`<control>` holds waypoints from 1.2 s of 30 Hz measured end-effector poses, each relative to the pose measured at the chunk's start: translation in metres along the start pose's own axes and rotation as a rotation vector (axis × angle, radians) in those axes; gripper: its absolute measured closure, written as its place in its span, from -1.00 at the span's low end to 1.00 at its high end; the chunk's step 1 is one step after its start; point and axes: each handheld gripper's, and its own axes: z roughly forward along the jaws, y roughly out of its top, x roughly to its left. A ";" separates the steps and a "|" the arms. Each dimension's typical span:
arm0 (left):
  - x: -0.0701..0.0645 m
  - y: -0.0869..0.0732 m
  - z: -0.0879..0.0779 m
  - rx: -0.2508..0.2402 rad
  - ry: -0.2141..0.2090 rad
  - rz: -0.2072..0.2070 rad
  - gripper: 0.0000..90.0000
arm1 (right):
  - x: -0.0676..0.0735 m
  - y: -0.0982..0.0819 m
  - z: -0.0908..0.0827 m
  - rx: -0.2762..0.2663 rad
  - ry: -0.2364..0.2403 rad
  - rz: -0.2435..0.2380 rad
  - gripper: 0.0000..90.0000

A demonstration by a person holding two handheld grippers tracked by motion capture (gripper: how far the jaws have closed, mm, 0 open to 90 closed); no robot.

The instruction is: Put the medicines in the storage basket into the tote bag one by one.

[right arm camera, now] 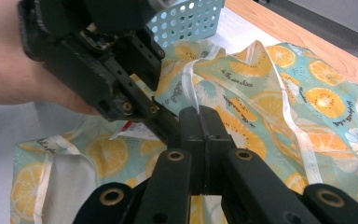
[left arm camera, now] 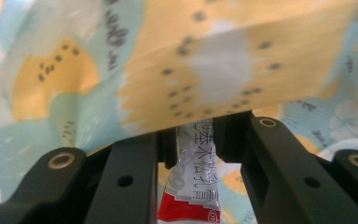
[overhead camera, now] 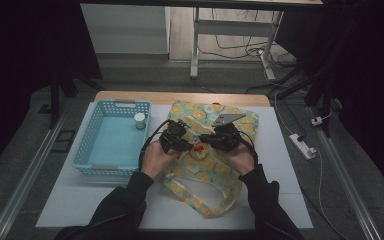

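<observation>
Sachet (left arm camera: 193, 184) clamped in my left claw (left arm camera: 193, 140); right claw (right arm camera: 203, 140) pinches bag (overhead camera: 207, 165) rim (thin fabric), which could slip, shutting the opening.

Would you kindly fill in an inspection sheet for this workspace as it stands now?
Surface: white mat over a wooden table.
Job's things: fruit-print cloth bag lying on the mat; red-and-clear packet at its mouth.
Clutter: blue perforated basket left of the bag, with a small white jar inside.
Grippers: left gripper shut on the packet; right gripper shut on the bag's edge, lifting it.
Cables: black cable looping from the left gripper; more on the floor beyond.
Surroundings: power strip on the floor at right; desk legs behind.
</observation>
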 end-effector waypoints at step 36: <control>0.010 -0.003 0.002 -0.048 0.027 0.037 0.08 | -0.001 -0.004 0.008 0.020 -0.010 0.007 1.00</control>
